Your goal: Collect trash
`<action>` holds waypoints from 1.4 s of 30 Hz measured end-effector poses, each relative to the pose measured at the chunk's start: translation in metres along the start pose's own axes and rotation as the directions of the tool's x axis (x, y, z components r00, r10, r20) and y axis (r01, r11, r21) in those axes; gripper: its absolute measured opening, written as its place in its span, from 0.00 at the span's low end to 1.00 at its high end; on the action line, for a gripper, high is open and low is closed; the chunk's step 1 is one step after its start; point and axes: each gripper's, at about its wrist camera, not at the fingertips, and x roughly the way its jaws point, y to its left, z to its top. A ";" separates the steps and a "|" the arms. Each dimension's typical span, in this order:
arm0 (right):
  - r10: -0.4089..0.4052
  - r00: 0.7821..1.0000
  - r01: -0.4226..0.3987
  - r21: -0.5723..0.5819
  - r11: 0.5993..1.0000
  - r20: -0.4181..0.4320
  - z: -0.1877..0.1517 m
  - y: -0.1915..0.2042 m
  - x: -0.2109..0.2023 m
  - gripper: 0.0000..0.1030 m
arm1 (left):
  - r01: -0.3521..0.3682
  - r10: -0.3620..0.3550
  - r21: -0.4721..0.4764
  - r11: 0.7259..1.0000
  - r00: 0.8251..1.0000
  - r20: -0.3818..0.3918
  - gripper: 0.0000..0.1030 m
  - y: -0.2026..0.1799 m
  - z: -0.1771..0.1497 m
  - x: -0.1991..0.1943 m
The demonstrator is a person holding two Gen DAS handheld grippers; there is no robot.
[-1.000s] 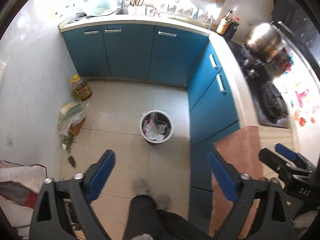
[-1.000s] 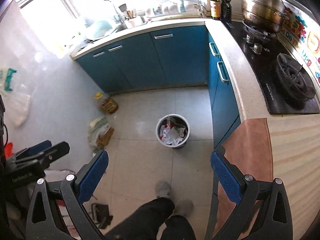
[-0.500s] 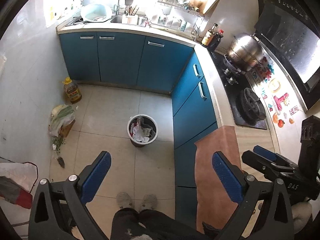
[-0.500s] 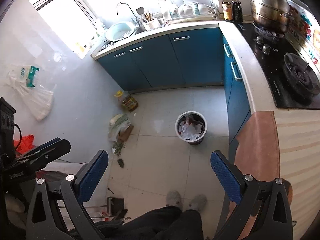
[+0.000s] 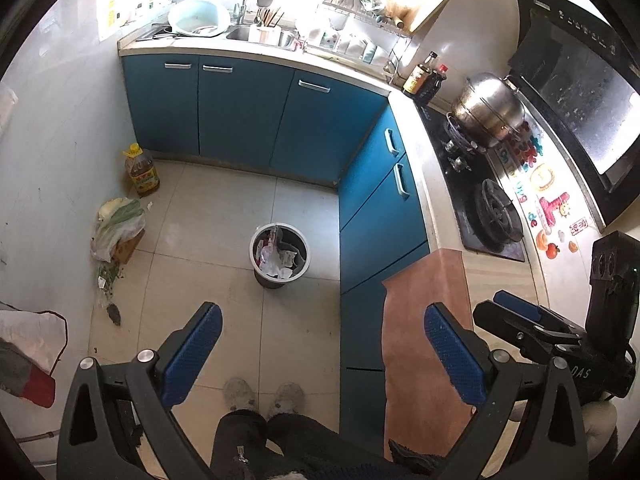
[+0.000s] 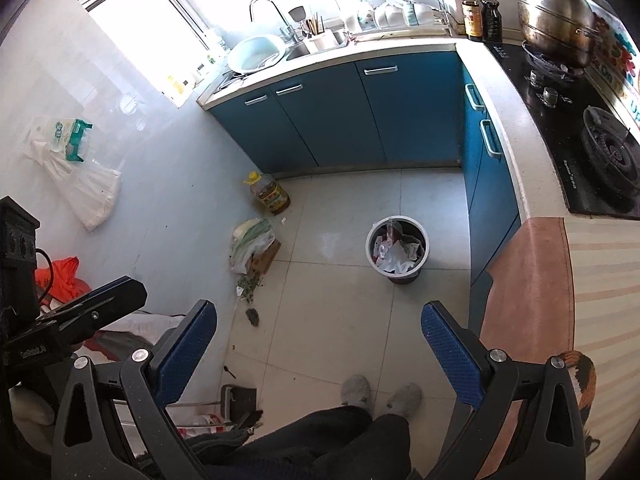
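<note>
A round trash bin [image 5: 279, 255] with crumpled wrappers inside stands on the tiled kitchen floor; it also shows in the right wrist view [image 6: 397, 251]. A plastic bag of vegetable scraps [image 5: 117, 229] lies by the left wall, with green bits and a dark scrap [image 5: 113, 313] on the floor below it; the bag shows in the right view too [image 6: 252, 245]. My left gripper [image 5: 322, 340] is open and empty, high above the floor. My right gripper [image 6: 318, 336] is open and empty, also high up.
Blue cabinets [image 5: 256, 116] run along the back and right. An oil bottle [image 5: 141, 169] stands by the wall. A stove [image 5: 486, 204] with a steel pot [image 5: 488, 110] is at right. The person's feet [image 5: 262, 394] are below. A dustpan [image 6: 240, 400] lies near the left.
Both grippers have risen and pulled back from the bin, so it looks smaller and farther. More of the counter, sink and stove has come into view. Both stay open.
</note>
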 end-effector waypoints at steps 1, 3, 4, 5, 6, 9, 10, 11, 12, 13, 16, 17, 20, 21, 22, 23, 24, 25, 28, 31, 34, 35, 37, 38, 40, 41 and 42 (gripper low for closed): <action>-0.001 1.000 0.001 0.002 1.000 0.000 0.000 0.000 0.000 1.00 | -0.001 0.001 0.003 1.000 1.000 -0.002 1.00 0.000 0.000 0.000; 0.000 1.000 0.000 0.000 1.000 -0.005 0.000 0.001 0.000 1.00 | 0.001 -0.001 0.009 1.000 1.000 -0.006 1.00 0.000 -0.001 0.000; 0.000 1.000 0.000 0.001 1.000 -0.005 -0.001 0.000 -0.001 1.00 | 0.001 -0.001 0.011 1.000 1.000 -0.007 1.00 0.000 -0.001 0.000; 0.000 1.000 0.000 0.001 1.000 -0.005 -0.001 0.000 -0.001 1.00 | 0.002 -0.002 0.012 1.000 1.000 -0.008 1.00 0.001 -0.001 -0.001; 0.001 1.000 -0.001 -0.001 1.000 -0.006 -0.002 0.000 -0.001 1.00 | 0.004 -0.004 0.016 1.000 1.000 -0.010 1.00 0.001 -0.002 -0.001; 0.001 1.000 -0.001 -0.003 1.000 -0.007 -0.002 0.001 -0.001 1.00 | 0.005 -0.004 0.025 1.000 1.000 -0.016 1.00 0.002 -0.001 -0.001; 0.001 1.000 -0.001 -0.005 1.000 -0.008 -0.002 0.001 -0.001 1.00 | 0.005 -0.005 0.027 1.000 1.000 -0.018 1.00 0.002 -0.001 -0.001; 0.001 1.000 -0.001 -0.004 1.000 -0.008 -0.002 0.001 -0.001 1.00 | 0.005 -0.005 0.029 1.000 1.000 -0.019 1.00 0.002 -0.001 -0.002; 0.002 1.000 -0.002 -0.004 1.000 -0.009 -0.003 0.000 -0.002 1.00 | 0.007 -0.006 0.031 1.000 1.000 -0.019 1.00 0.002 -0.001 -0.002; 0.002 1.000 -0.002 -0.005 1.000 -0.010 -0.004 0.001 -0.002 1.00 | 0.007 -0.007 0.033 0.999 1.000 -0.019 1.00 0.002 -0.001 -0.002; 0.004 1.000 -0.004 -0.006 1.000 -0.012 -0.005 0.001 -0.002 1.00 | 0.009 -0.009 0.037 0.999 1.000 -0.019 1.00 0.003 0.001 -0.003; 0.002 1.000 -0.002 -0.007 1.000 -0.013 -0.005 0.002 -0.002 1.00 | 0.009 -0.008 0.037 0.999 1.000 -0.019 1.00 0.004 0.001 -0.003; 0.001 1.000 -0.002 -0.006 1.000 -0.013 -0.006 0.002 -0.001 1.00 | 0.010 -0.010 0.039 0.999 1.000 -0.020 1.00 0.003 0.001 -0.003; 0.002 1.000 -0.002 -0.006 1.000 -0.012 -0.006 0.002 -0.002 1.00 | 0.011 -0.011 0.040 0.999 1.000 -0.020 1.00 0.003 0.001 -0.003; 0.004 1.000 -0.004 -0.006 1.000 -0.012 -0.006 0.001 -0.002 1.00 | 0.012 -0.011 0.042 0.999 1.000 -0.021 1.00 0.003 0.001 -0.003; 0.003 1.000 -0.004 -0.010 1.000 -0.014 -0.007 0.001 -0.002 1.00 | 0.011 -0.010 0.044 0.999 1.000 -0.022 1.00 0.002 0.002 -0.004; 0.003 1.000 -0.003 -0.010 1.000 -0.014 -0.007 0.001 -0.002 1.00 | 0.011 -0.010 0.047 0.999 1.000 -0.023 1.00 0.003 0.002 -0.003; 0.004 1.000 -0.004 -0.008 1.000 -0.012 -0.007 0.001 -0.002 1.00 | 0.011 -0.010 0.048 0.999 1.000 -0.023 1.00 0.002 0.002 -0.002; 0.005 1.000 -0.005 -0.007 1.000 -0.013 -0.006 0.001 -0.001 1.00 | 0.011 -0.010 0.053 0.999 1.000 -0.026 1.00 0.002 0.004 -0.002; 0.005 1.000 -0.005 -0.003 1.000 -0.012 -0.006 0.002 0.000 1.00 | 0.012 -0.010 0.054 0.998 1.000 -0.029 1.00 0.002 0.004 -0.001; 0.008 1.000 -0.008 0.001 1.000 -0.014 -0.005 0.001 0.001 1.00 | 0.016 -0.015 0.053 0.998 0.999 -0.035 1.00 0.003 0.004 0.000; 0.008 1.000 -0.008 0.000 1.000 -0.014 -0.005 0.001 0.001 1.00 | 0.017 -0.015 0.053 0.998 0.999 -0.037 1.00 0.002 0.004 0.001; 0.007 1.000 -0.007 0.001 1.000 -0.014 -0.005 0.001 0.000 1.00 | 0.021 -0.019 0.055 0.998 0.999 -0.041 1.00 0.003 0.005 0.002; 0.007 1.000 -0.007 0.002 1.000 -0.014 -0.005 0.001 0.001 1.00 | 0.023 -0.021 0.057 0.998 0.999 -0.042 1.00 0.005 0.006 0.003; 0.006 1.000 -0.006 0.004 1.000 -0.014 -0.004 0.001 0.001 1.00 | 0.024 -0.022 0.058 0.998 0.999 -0.043 1.00 0.005 0.006 0.003; 0.005 1.000 -0.005 0.004 1.000 -0.015 -0.004 0.002 0.001 1.00 | 0.026 -0.024 0.058 0.998 0.999 -0.045 1.00 0.005 0.007 0.004; 0.003 1.000 -0.003 0.006 1.000 -0.014 -0.004 0.002 0.002 1.00 | 0.028 -0.026 0.060 0.998 0.999 -0.047 1.00 0.006 0.008 0.004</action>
